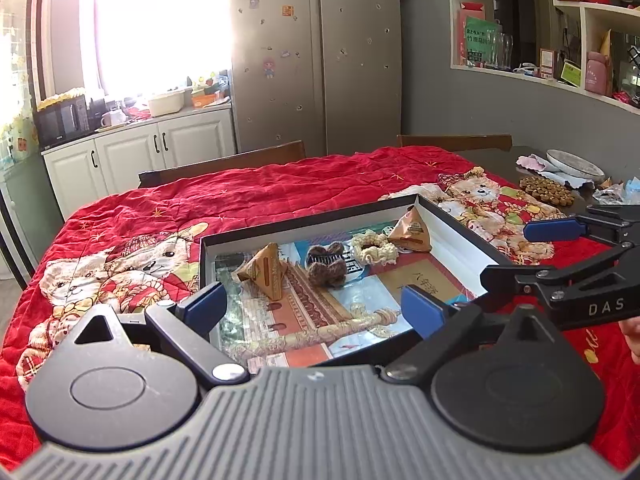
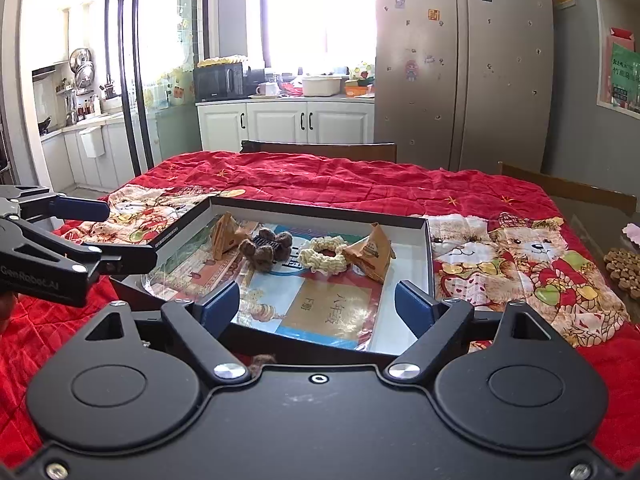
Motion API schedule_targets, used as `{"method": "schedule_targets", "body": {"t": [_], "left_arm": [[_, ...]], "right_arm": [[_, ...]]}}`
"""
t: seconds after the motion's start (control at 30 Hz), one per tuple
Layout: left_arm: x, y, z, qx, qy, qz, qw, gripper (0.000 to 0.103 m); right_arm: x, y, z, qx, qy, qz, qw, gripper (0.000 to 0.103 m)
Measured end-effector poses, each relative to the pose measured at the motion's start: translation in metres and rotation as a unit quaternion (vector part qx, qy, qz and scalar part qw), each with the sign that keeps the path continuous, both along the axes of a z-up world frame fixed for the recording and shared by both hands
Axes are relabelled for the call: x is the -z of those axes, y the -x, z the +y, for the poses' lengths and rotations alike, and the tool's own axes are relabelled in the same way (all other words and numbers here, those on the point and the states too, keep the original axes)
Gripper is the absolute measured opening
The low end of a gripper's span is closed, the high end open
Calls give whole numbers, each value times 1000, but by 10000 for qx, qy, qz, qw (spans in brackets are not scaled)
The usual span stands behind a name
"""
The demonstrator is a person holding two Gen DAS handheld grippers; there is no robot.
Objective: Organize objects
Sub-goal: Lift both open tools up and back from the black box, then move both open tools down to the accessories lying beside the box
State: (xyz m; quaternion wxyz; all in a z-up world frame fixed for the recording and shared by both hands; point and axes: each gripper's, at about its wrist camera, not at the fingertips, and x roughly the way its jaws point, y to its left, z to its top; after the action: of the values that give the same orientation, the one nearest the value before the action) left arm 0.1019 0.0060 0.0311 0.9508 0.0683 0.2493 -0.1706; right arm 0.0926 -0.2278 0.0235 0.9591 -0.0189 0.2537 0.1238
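Left hand-held gripper [image 1: 314, 308]: nearest the lens in the left wrist view, blue-padded fingers spread wide with nothing between them, hovering over the near edge of the box; it enters the right wrist view at 9 o'clock, also wide.
Right hand-held gripper [image 2: 318, 306]: fingers wide apart and empty, poised over the near rim of the box; seen in the left wrist view coming in at 3 o'clock.
Box [image 2: 429, 256]: shallow, black outside, white inner walls, lying flat on the red quilt; its floor shows a glossy printed sheet with buildings and a tan label.
Left triangular packet [image 2: 226, 236]: tan paper pyramid, standing at the box's 10 o'clock corner in the right wrist view.
Brown hair claw [image 2: 264, 249]: fuzzy dark-brown lobes around a black toothed clip, just beside the left packet, near touching it.
Cream scrunchie [image 2: 322, 259]: ruffled pale ring, near the middle of the far side, between the claw and the right packet.
Right triangular packet [image 2: 370, 254]: tan pyramid with a round printed mark, touching the scrunchie, near the box's 2 o'clock corner.
Red quilt [image 2: 320, 180]: bear-printed, covering the desk under the box.
Wooden trivet [image 2: 626, 272]: at 3 o'clock, on the bare desk beyond the quilt.
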Motion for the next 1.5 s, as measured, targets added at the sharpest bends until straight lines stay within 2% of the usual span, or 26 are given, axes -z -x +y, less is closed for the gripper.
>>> {"method": "schedule_targets", "body": {"t": [0.57, 0.87, 1.07, 1.33, 1.5], "left_arm": [[12, 24, 16, 0, 1, 144, 9999, 99], [37, 33, 23, 63, 0, 451, 9990, 99], [49, 37, 29, 144, 157, 619, 9979, 99], [65, 41, 25, 248, 9, 586, 9980, 99], [77, 36, 28, 283, 7, 758, 9967, 99]], "right_arm": [[10, 21, 2, -114, 115, 99, 9998, 82], [34, 29, 10, -327, 5, 298, 9990, 79], [48, 31, 18, -374, 3, 382, 9986, 79], [58, 30, 32, -427, 165, 279, 9986, 79], [67, 26, 43, -455, 410, 256, 9978, 75]]}}
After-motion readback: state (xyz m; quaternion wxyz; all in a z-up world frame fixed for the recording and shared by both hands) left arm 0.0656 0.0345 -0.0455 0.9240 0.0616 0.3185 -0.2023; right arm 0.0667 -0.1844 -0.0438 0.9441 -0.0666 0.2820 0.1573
